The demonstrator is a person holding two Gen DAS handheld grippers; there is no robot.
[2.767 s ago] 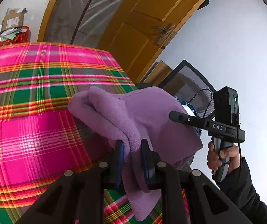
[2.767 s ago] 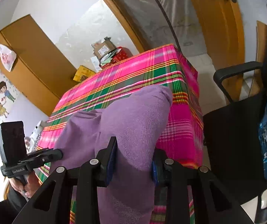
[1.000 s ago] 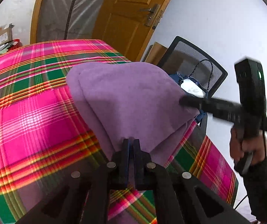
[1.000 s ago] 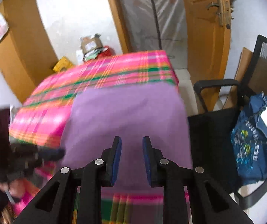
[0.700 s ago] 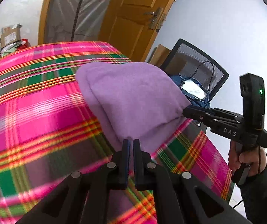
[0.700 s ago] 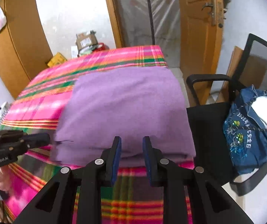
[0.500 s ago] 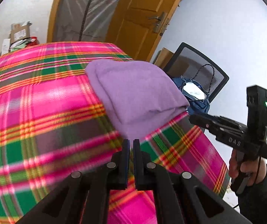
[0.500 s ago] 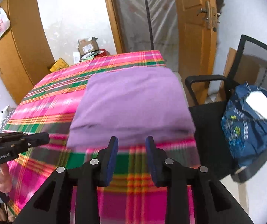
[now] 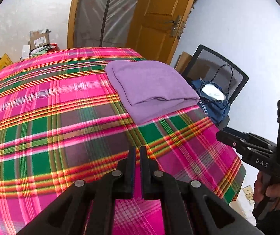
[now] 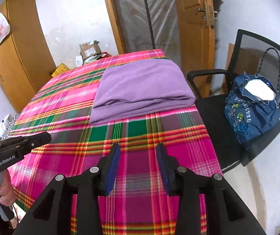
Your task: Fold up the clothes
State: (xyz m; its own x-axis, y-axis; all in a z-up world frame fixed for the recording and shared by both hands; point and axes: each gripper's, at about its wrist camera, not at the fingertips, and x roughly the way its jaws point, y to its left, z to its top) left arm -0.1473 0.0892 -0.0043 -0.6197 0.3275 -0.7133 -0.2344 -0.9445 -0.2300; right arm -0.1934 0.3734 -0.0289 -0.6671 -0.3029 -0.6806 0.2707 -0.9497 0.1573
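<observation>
The table under its pink, green and yellow plaid cloth (image 10: 61, 105) fills most of your view, with a wooden door and a plastic-sheeted doorway behind it. The purple fleece garment (image 10: 140, 86) lies on that cloth as a flat, layered rectangle, its right edge running right along the table's side nearest the black mesh office chair (image 10: 257, 90). Your left gripper (image 9: 136, 152) hangs above the cloth well short of the garment, fingers pinched together on nothing. Your right gripper (image 10: 138, 152) does the same with its fingers spread apart. The risk, as I judge it, is that edge: any nudge or tug toward the chair could slide the stack off the table, and the loose lower layers could splay open.
</observation>
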